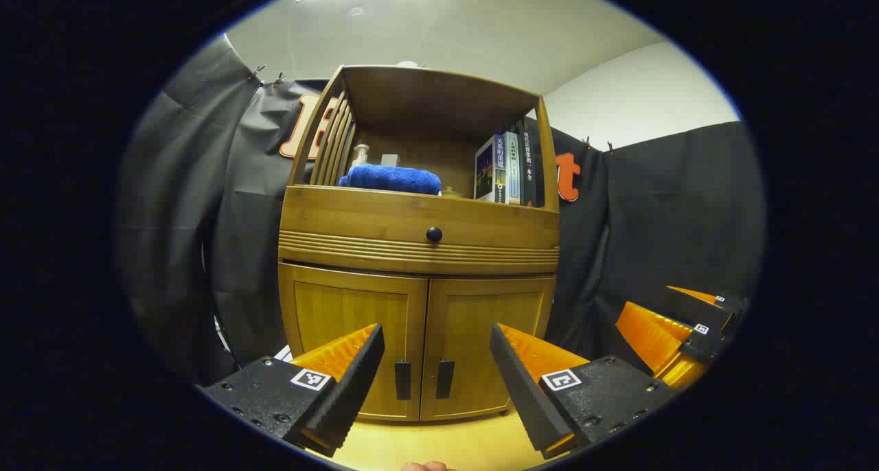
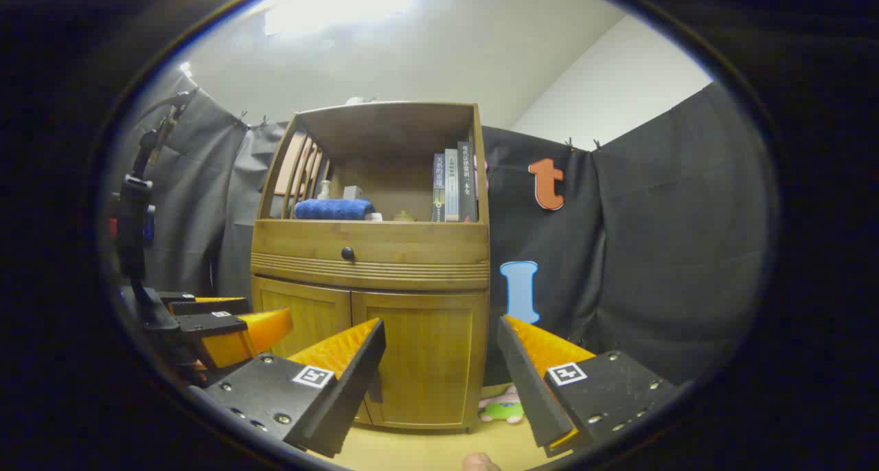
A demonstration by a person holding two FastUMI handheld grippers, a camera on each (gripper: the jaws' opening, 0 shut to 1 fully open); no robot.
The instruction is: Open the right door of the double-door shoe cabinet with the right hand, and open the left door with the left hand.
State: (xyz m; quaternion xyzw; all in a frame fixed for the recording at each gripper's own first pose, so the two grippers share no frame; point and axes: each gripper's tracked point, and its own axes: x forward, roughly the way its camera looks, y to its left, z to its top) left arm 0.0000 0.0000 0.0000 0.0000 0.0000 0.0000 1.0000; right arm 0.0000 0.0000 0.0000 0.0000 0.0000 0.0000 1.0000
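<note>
The tall bamboo-coloured wooden shoe cabinet stood ahead, its right door and left door shut. The left gripper and right gripper hung apart from it, jaws wide, apparently ready for the dark handles.

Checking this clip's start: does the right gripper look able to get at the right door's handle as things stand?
Probably yes. The right gripper is open and apart from the shoe cabinet; nothing stands between it and the closed right door. In the left gripper view the right door's handle hangs unobstructed.
</note>
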